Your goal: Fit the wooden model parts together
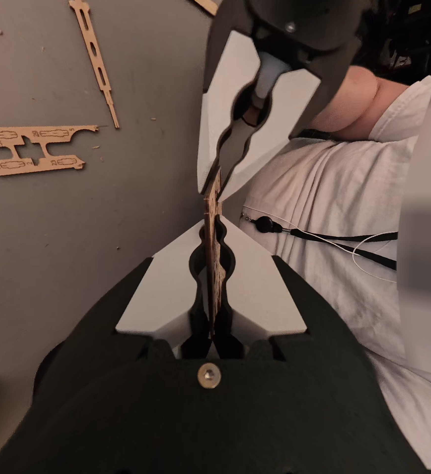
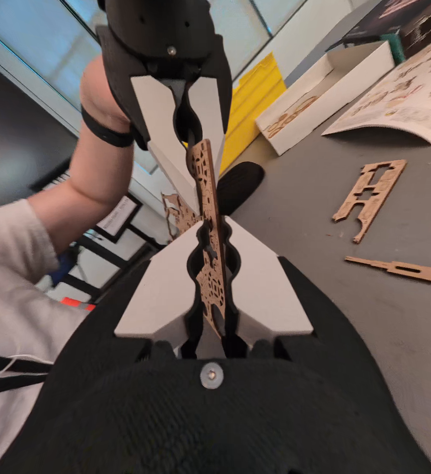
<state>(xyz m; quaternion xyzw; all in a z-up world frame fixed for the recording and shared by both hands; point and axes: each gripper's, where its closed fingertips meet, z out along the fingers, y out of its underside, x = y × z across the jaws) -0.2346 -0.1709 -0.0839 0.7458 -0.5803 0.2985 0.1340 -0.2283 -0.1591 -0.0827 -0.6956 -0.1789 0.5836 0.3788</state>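
A thin laser-cut wooden sheet [image 1: 213, 256] is held in the air between both grippers, above the grey table [image 1: 68, 269]. My left gripper [image 1: 212, 220] is shut on its near end; here the sheet shows edge on. My right gripper [image 1: 213, 187] comes in from the top and is shut on the far end. In the right wrist view the sheet [image 2: 210, 279] shows its fretted cut-out face between the shut fingers of my right gripper [image 2: 213, 220], with my left gripper [image 2: 208, 192] clamped on it from above. Another fretted wooden part [image 2: 176, 215] shows just behind; its join is hidden.
A slotted wooden strip [image 1: 94, 59] and a frame offcut [image 1: 29, 148] lie on the table; both also show in the right wrist view [image 2: 401, 272] [image 2: 370, 197]. A white box [image 2: 324, 95] with wooden parts and an instruction sheet [image 2: 401, 102] lie behind. A person's white-shirted torso [image 1: 324, 230] is close. The grippers are tip to tip, or close to it.
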